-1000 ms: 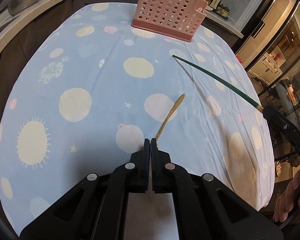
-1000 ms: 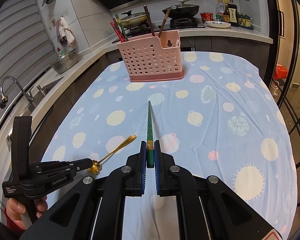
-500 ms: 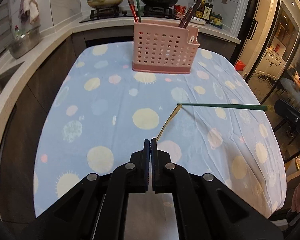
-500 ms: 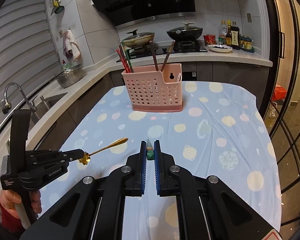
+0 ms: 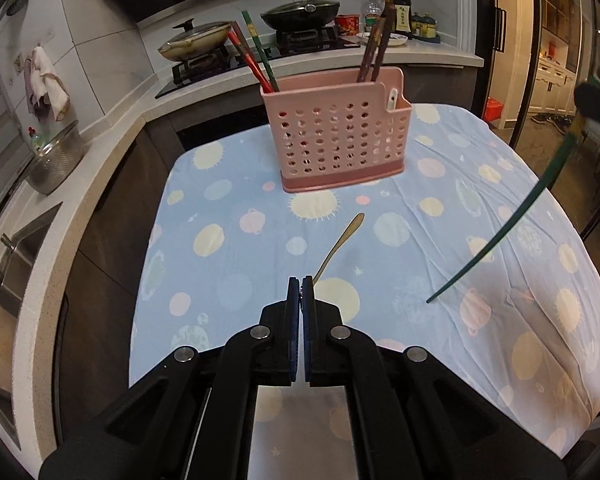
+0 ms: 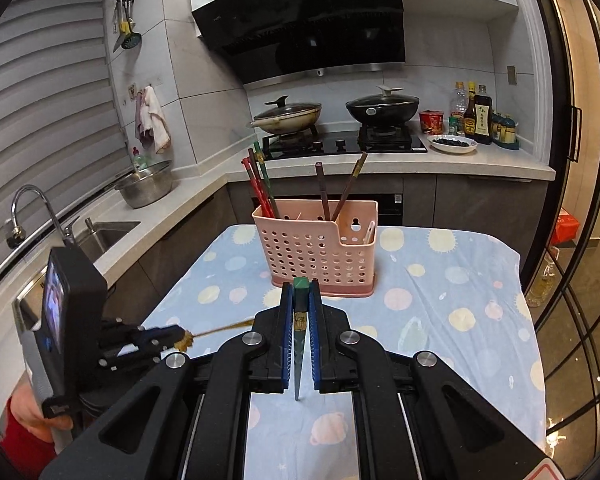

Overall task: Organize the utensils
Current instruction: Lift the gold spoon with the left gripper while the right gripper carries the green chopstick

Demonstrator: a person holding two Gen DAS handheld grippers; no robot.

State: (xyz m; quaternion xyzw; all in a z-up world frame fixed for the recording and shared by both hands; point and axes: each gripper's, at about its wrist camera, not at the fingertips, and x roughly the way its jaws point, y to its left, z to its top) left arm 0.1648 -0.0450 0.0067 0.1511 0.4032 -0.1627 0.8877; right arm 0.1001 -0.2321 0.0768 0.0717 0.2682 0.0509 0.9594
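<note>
gripping a thin gold utensil (image 5: 339,245) by its ornate end, the left gripper (image 5: 301,280) has its jaws pressed together with no gap showing; the slim handle runs forward over the tablecloth (image 5: 228,264) toward the pink holder (image 5: 336,140), its far end stopping short of the holder's base. from the right wrist view the same gripper (image 6: 182,338) shows at lower left with the gold piece (image 6: 220,330) sticking out level above the cloth's left border.

the right gripper (image 6: 300,292) is clamped on a green chopstick (image 6: 299,344), its blue pads (image 6: 288,340) tight on both sides. the square butt end (image 6: 301,282) stands at the fingertips and the thin tip points back and down toward the camera. seen from the left wrist, this chopstick (image 5: 504,232) hangs as a long slant over the right part of the table, tip low over the cloth, clear of the gold utensil.

the pink holder (image 6: 318,248) stands upright near the far edge of the table, touching nothing around it. its left section carries red and green chopsticks (image 6: 260,184), the middle section two brown ones (image 6: 338,188), and the small right-hand pocket (image 6: 366,236) something pale i cannot identify. open cloth lies between both grippers and the holder's front wall. counter edges (image 6: 132,236) run close along the table's left and far sides.
</note>
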